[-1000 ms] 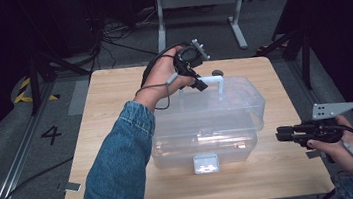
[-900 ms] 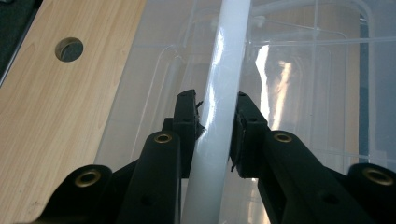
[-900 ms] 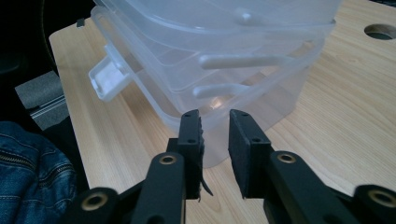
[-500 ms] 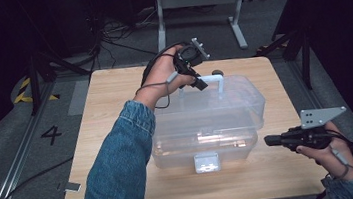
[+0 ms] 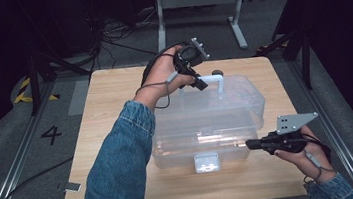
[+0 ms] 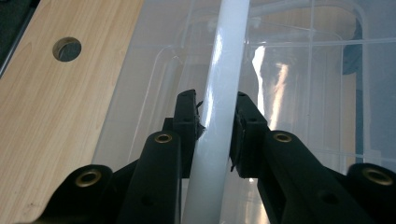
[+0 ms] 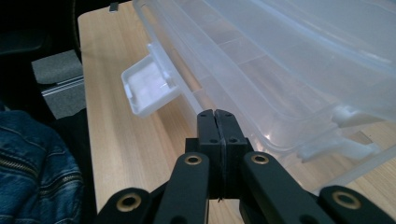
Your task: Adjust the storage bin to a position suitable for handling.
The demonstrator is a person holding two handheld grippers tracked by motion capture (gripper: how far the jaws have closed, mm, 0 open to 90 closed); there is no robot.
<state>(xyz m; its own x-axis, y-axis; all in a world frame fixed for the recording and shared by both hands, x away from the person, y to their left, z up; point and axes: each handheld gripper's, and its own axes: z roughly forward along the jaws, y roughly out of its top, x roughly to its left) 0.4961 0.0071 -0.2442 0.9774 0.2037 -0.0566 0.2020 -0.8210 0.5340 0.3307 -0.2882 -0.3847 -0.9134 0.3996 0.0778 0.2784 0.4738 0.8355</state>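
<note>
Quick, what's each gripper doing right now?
Left gripper: shut on the white handle of the clear plastic box.
Right gripper: shut, holding nothing, beside the box.

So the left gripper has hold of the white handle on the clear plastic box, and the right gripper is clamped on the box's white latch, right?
Not quite. The left gripper does grip the white handle of the clear plastic box, but the right gripper is shut on nothing. In the right gripper view its jaws meet empty, apart from the white latch.

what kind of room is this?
Likely a lab or recording studio: dark surround, one lit wooden table, floor rails with a painted number 4, loose cables and a metal stand behind.
</note>
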